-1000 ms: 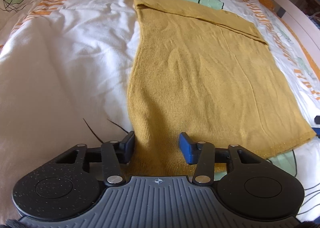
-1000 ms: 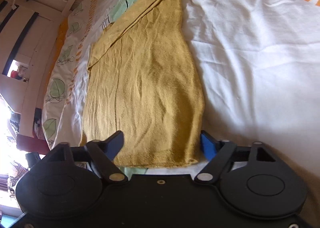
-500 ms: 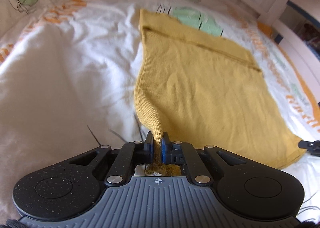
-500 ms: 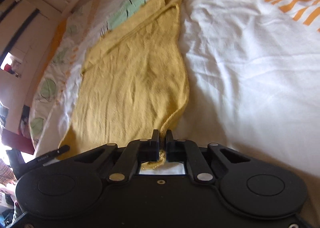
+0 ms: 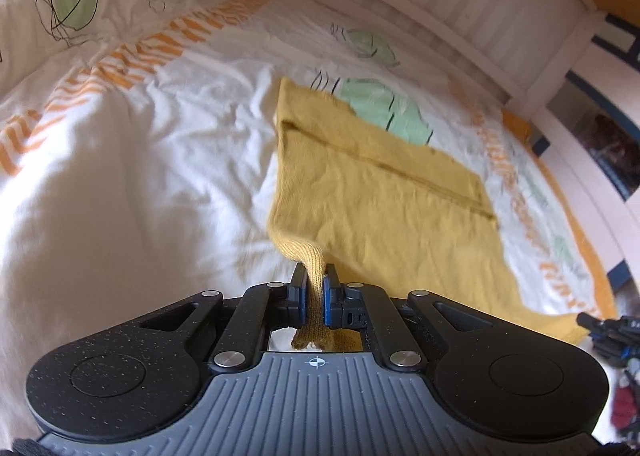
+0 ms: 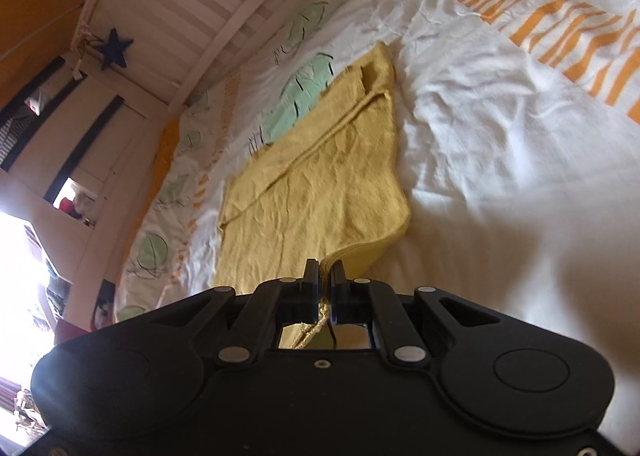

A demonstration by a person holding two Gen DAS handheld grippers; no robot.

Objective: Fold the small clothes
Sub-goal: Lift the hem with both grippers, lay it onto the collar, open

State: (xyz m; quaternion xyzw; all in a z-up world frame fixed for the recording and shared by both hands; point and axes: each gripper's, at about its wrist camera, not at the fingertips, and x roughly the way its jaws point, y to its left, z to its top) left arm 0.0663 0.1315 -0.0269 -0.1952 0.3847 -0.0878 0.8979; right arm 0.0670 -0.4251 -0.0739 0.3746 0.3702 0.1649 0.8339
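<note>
Near hem of the yellow knit garment [image 5: 384, 195] is pinched at both corners: left tool [image 5: 315, 288] and right tool [image 6: 325, 288], each clamped on fabric. Far edge lies flat at 12 o'clock. Both corners should be carried level toward 12, kept taut, and landed edge on edge. Surface is a soft, wrinkled bed cover [image 5: 140, 159]; white slatted bed frame [image 5: 460, 3] beyond.
</note>
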